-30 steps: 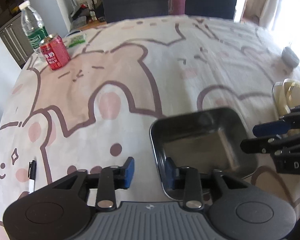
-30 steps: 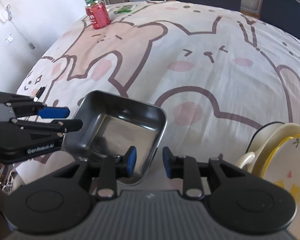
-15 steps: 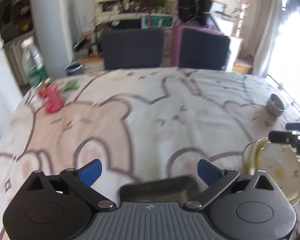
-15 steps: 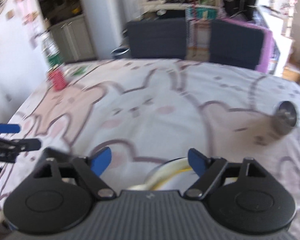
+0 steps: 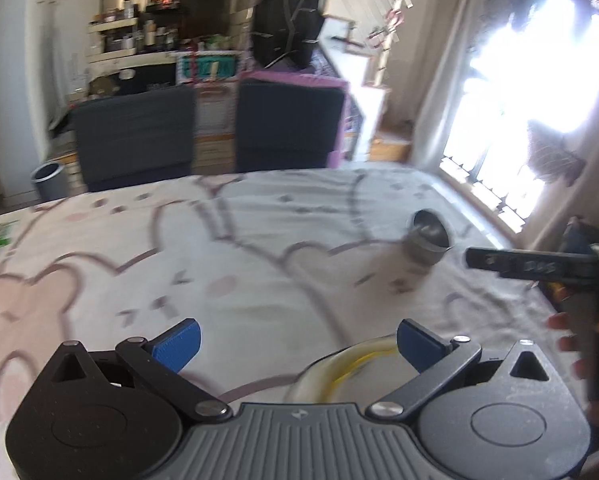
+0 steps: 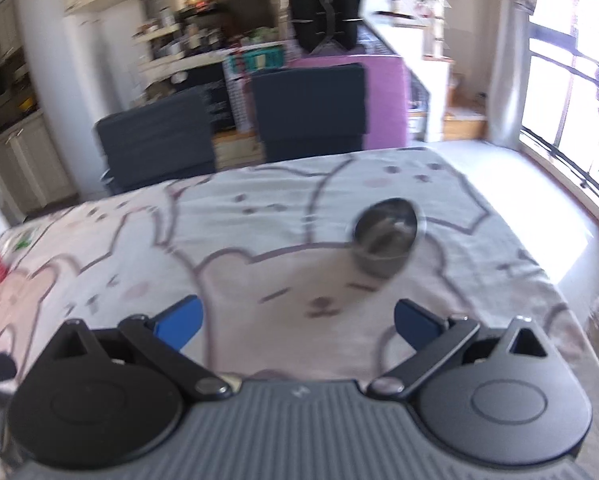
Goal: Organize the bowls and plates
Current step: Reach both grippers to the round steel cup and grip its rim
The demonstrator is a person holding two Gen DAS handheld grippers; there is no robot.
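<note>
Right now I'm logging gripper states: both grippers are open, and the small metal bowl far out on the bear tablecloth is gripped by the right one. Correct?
Not quite. The right wrist view shows the small metal bowl standing free on the tablecloth, well ahead of the right gripper, whose jaws are spread with nothing between them. The left gripper is open too.

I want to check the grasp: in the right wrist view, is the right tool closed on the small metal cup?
No. The right tool is wide open and holds nothing, and the metal cup stands apart, farther out on the tablecloth.
</note>
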